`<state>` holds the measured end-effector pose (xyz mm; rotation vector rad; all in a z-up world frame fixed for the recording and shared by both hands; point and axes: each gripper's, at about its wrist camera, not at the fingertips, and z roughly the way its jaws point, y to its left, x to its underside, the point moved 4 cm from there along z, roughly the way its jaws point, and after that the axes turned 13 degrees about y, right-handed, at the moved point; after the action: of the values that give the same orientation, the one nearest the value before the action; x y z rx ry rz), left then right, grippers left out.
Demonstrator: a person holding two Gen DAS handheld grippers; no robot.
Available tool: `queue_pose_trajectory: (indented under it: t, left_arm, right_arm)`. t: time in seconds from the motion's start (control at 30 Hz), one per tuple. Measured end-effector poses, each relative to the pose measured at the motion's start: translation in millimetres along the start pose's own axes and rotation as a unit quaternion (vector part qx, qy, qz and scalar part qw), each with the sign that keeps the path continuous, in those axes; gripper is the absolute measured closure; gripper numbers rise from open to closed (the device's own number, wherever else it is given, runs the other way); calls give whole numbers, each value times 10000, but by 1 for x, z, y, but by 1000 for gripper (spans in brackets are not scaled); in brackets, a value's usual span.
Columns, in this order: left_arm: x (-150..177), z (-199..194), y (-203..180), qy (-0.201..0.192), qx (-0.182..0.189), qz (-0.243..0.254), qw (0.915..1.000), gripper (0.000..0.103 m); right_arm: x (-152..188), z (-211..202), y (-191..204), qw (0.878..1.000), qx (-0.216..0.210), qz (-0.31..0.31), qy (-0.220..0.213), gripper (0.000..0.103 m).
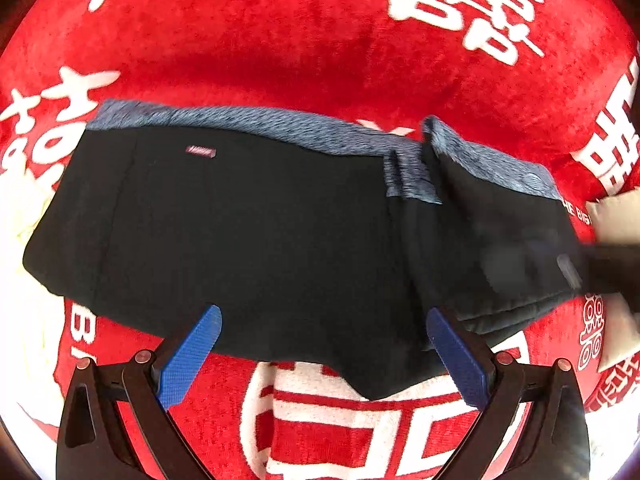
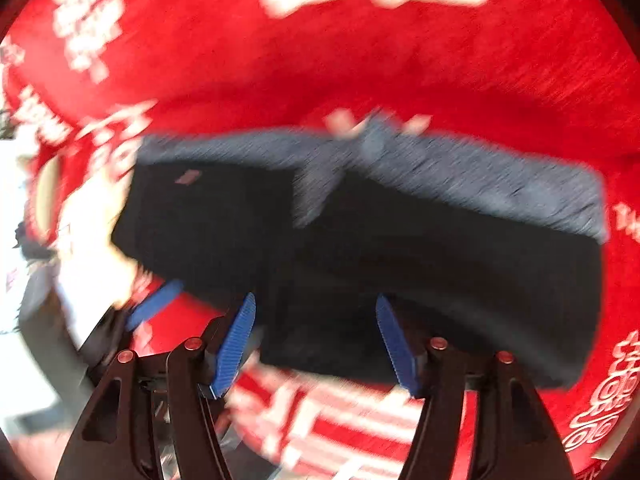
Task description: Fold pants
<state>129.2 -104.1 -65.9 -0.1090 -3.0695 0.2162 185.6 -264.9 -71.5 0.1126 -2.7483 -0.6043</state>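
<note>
Left wrist view: your left gripper point(image 1: 324, 344) hangs spread wide and empty over the near hem of the one pair of black fleece-lined pants point(image 1: 256, 232).

Your right gripper point(image 2: 316, 336) is likewise released, holding nothing. The pants lie folded on the red plush blanket with white characters point(image 1: 320, 40); two grippers, one garment. I'd pinch both near corners evenly before folding again.

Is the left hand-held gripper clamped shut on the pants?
No, the left hand-held gripper stands wide open, its blue pads apart at the near edge of the black pants.
</note>
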Motion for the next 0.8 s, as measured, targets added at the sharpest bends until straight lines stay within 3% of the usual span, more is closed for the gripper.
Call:
queue_pose_trajectory:
  t: [0.07, 0.13, 0.27, 0.33, 0.47, 0.5, 0.53, 0.57, 0.63, 0.7, 0.8]
  left_arm:
    - [-1, 1, 6, 21, 31, -120, 9999, 0]
    - [-1, 0, 11, 5, 12, -157, 9999, 0]
    - [-2, 3, 16, 33, -88, -139, 9999, 0]
    - [-6, 8, 21, 32, -140, -149, 9998, 0]
    - [-6, 14, 32, 100, -211, -263, 9994, 0]
    - [-6, 15, 35, 114, -242, -290, 9992, 0]
    - [-5, 14, 37, 116, -262, -300, 9991, 0]
    - [-4, 13, 41, 113, -310, -306, 9990, 0]
    - [1, 8, 50, 92, -369, -323, 9988, 0]
    - [2, 3, 58, 54, -408, -383, 9984, 0]
    - [0, 1, 70, 6, -468, -465, 9978, 0]
  right_arm:
    - [14, -6, 0, 9995, 289, 29, -105, 35]
    - [21, -19, -4, 9942, 950, -89, -501, 35]
    - [21, -19, 3, 9754, 1856, -859, -817, 35]
    - [22, -5, 17, 9572, 2310, -1478, -925, 35]
    - [15, 34, 41, 8957, 3504, -2482, -1153, 36]
    - [11, 39, 41, 8870, 3676, -2525, -1198, 40]
    - [7, 42, 40, 8868, 3689, -2514, -1194, 68]
    - [2, 44, 38, 8945, 3566, -2457, -1109, 93]
    - [-5, 38, 33, 9171, 3235, -2100, -1012, 93]
    - [0, 22, 36, 9324, 2830, -1915, -1180, 93]
    - [16, 17, 46, 9440, 2438, -1874, -1196, 93]
